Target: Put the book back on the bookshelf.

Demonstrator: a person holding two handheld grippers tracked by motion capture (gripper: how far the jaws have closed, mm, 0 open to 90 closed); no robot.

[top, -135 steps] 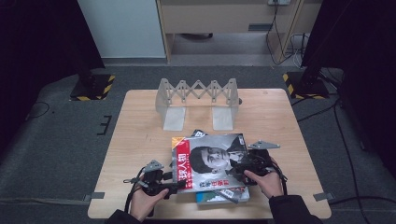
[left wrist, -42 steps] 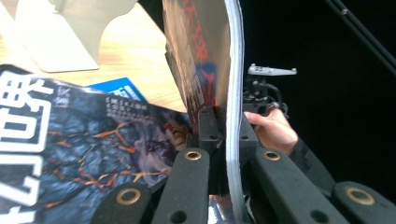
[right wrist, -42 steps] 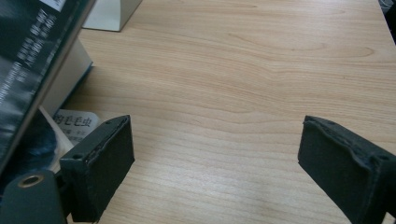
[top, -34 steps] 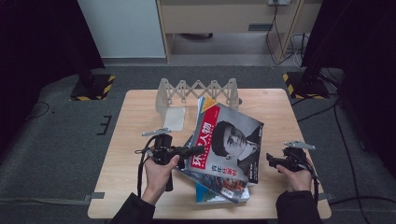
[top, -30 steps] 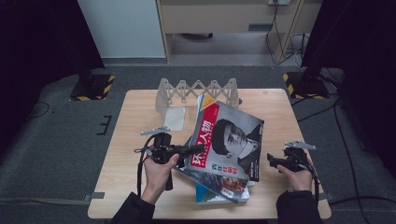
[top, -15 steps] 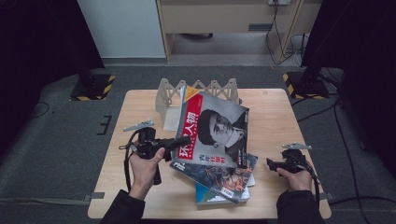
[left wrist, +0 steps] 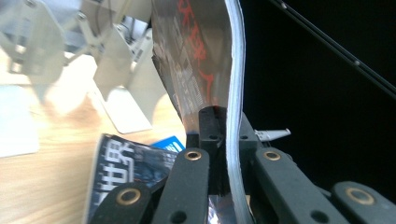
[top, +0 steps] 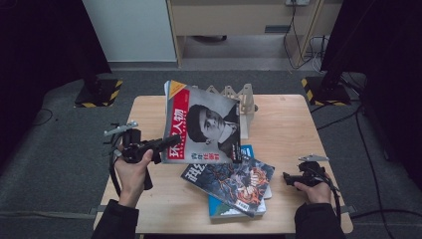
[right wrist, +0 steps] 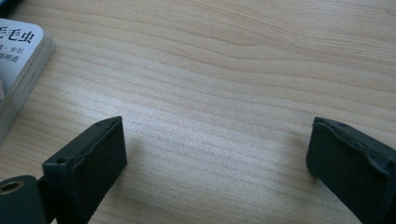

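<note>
1. The left gripper [top: 161, 143] is clamped on the left edge of a portrait-cover magazine [top: 204, 124], held upright above the table [top: 283, 124].
2. Beyond it stands a folding wooden rack [top: 246, 102].
3. The right gripper [top: 287, 177], jaws just opened wide and empty, rests right of the stacked magazines [top: 234, 181].
</note>
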